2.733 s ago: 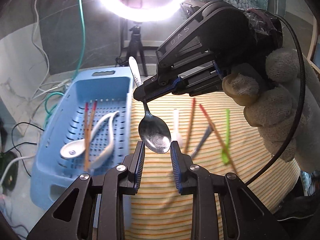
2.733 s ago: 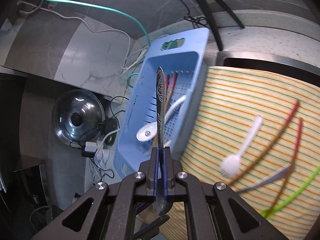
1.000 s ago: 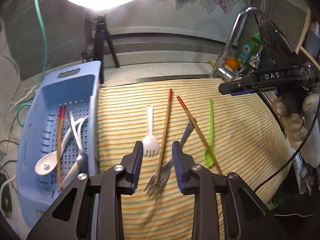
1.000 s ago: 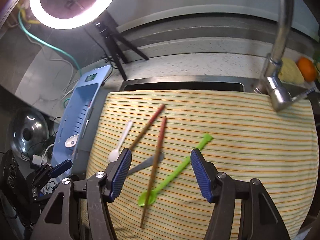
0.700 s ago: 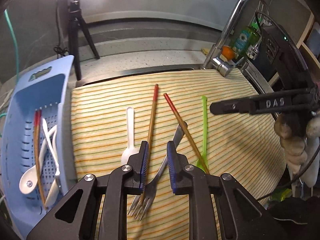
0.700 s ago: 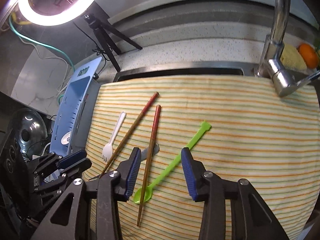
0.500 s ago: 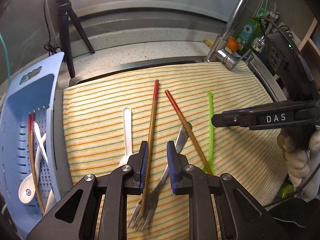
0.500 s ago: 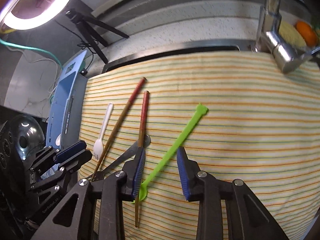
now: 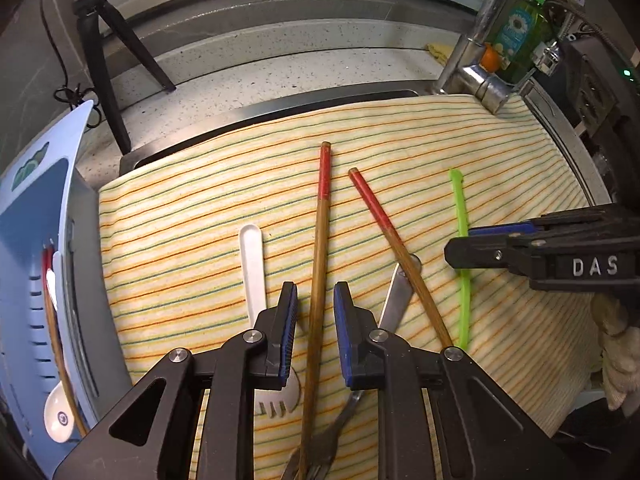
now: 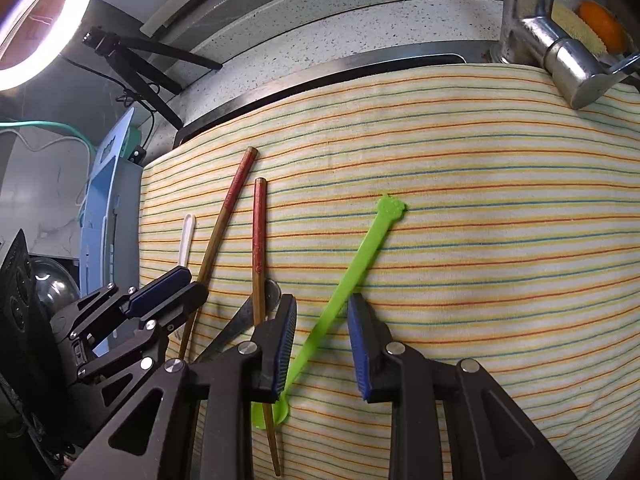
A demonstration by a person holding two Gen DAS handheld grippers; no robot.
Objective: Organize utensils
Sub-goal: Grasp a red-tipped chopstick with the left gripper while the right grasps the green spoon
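On the striped cloth [image 9: 192,216] a white fork [image 9: 253,264], a metal fork [image 9: 394,300] and a second chopstick [image 9: 384,224] crowd close. The blue basket [image 9: 24,216] sits at 9 o'clock. The left gripper [image 9: 315,312] has a chopstick [image 9: 322,240] between its jaws, not touching. The right gripper [image 10: 322,320] is closing around the green spoon [image 10: 360,264], not pressing yet.

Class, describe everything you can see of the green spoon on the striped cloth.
The green spoon looks like thin, bright, slightly translucent plastic: a long flat handle ending in a small shaped tab, with a small bowl at the near end. It lies flat and slanted on the striped cloth. The right gripper straddles its handle, jaws closing, pads not yet pressing. A chopstick lies across its bowl.
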